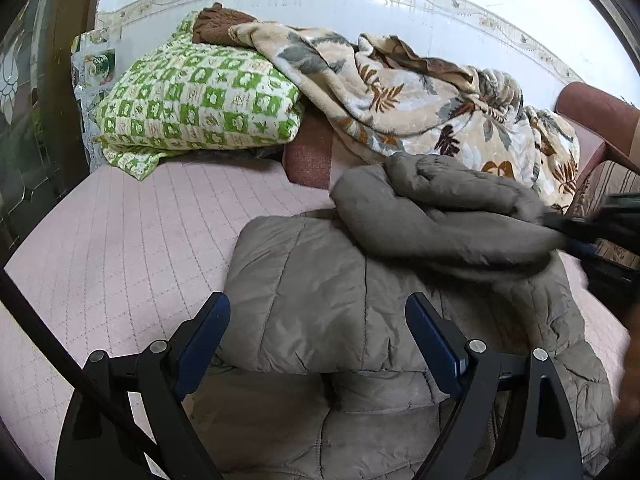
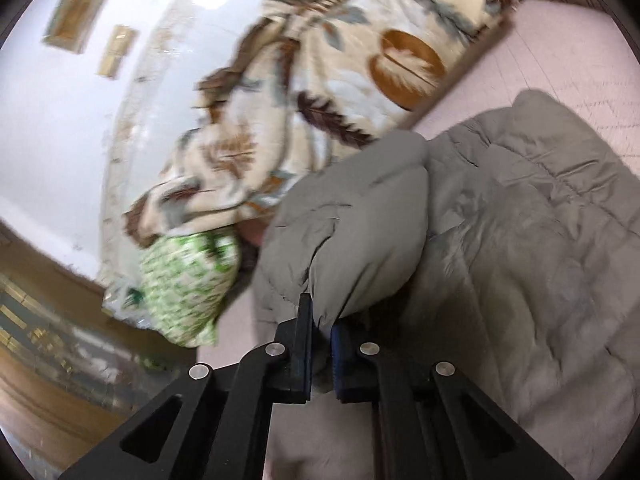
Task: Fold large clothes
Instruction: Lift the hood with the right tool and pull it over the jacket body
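Observation:
A grey quilted puffer jacket (image 1: 320,304) lies on the pink quilted bed cover (image 1: 120,248). My left gripper (image 1: 318,312) is open, its fingers spread just above the jacket's folded near part, holding nothing. My right gripper (image 2: 320,328) is shut on a jacket sleeve (image 2: 360,232) and holds it lifted over the jacket body (image 2: 540,260). In the left wrist view the right gripper (image 1: 560,228) shows blurred at the right edge, pinching the sleeve (image 1: 440,208), which is drawn across the jacket's top.
A green-and-white checked pillow (image 1: 200,100) and a beige leaf-print blanket (image 1: 400,92) are piled at the back against the white wall. A reddish cushion (image 1: 308,160) lies under them. A reddish chair arm (image 1: 600,112) is at the right. Dark wooden frame stands at left.

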A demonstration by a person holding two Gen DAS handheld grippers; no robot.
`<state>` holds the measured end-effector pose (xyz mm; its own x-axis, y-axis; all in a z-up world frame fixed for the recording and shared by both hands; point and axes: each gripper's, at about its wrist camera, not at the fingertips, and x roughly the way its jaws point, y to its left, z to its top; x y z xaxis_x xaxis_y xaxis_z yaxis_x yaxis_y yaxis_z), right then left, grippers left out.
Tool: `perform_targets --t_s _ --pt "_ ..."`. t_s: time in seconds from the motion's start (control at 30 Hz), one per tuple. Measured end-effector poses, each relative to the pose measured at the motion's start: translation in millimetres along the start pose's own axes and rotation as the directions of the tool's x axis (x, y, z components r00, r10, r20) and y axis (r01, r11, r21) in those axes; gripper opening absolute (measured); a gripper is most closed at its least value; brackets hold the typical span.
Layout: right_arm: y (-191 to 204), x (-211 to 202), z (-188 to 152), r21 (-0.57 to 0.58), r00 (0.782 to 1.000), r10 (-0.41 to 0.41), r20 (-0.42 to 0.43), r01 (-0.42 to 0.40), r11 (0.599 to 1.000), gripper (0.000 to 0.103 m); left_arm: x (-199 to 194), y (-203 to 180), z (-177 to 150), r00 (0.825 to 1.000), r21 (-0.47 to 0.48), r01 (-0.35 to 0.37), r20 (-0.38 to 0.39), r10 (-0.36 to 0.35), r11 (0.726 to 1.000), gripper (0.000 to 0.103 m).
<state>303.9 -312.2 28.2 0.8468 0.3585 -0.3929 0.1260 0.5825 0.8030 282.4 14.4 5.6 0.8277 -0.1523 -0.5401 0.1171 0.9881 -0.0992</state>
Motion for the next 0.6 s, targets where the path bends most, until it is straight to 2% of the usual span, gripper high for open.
perform_targets --t_s 0.13,0.2,0.27,0.37,0.4,0.43,0.53,0.57,0.6 --pt "18 -55 -32 -0.053 0.997 0.07 -0.011 -0.07 0.996 0.008 -5 0 1 1.0 -0.006 0.008 0.016 -0.008 1.0 0.089" --pt "18 -75 -56 -0.103 0.998 0.056 -0.029 -0.059 0.993 0.008 -3 -2 1 1.0 -0.008 0.014 0.013 -0.014 1.0 0.089" --pt "3 -69 -73 -0.127 0.998 -0.005 -0.06 -0.002 0.992 0.008 2 -7 -2 1.0 -0.002 0.021 -0.003 -0.021 1.0 0.089" --pt "-42 -35 -84 -0.099 0.985 -0.133 -0.108 0.122 0.988 0.008 14 -21 -7 0.999 0.032 0.033 -0.041 -0.031 0.999 0.089" --pt "-64 -18 -85 -0.072 0.977 -0.162 -0.139 0.153 0.986 0.008 18 -26 -10 0.999 0.048 0.025 -0.048 -0.023 0.999 0.089" --pt "-77 -12 -86 -0.047 0.974 -0.182 -0.131 0.178 0.983 0.008 24 -32 -14 0.998 0.072 0.014 -0.064 -0.01 0.997 0.089" --pt "-85 0 -83 -0.068 0.968 -0.198 -0.157 0.189 0.98 0.017 38 -44 -20 0.995 0.132 0.003 -0.099 0.01 0.991 0.089" --pt "-81 -3 -81 -0.083 0.966 -0.208 -0.155 0.197 0.977 0.025 39 -46 -21 0.995 0.14 0.0 -0.094 0.014 0.99 0.089" --pt "-77 -7 -79 -0.095 0.967 -0.202 -0.157 0.189 0.977 0.028 39 -47 -21 0.996 0.147 -0.003 -0.089 0.016 0.989 0.089"
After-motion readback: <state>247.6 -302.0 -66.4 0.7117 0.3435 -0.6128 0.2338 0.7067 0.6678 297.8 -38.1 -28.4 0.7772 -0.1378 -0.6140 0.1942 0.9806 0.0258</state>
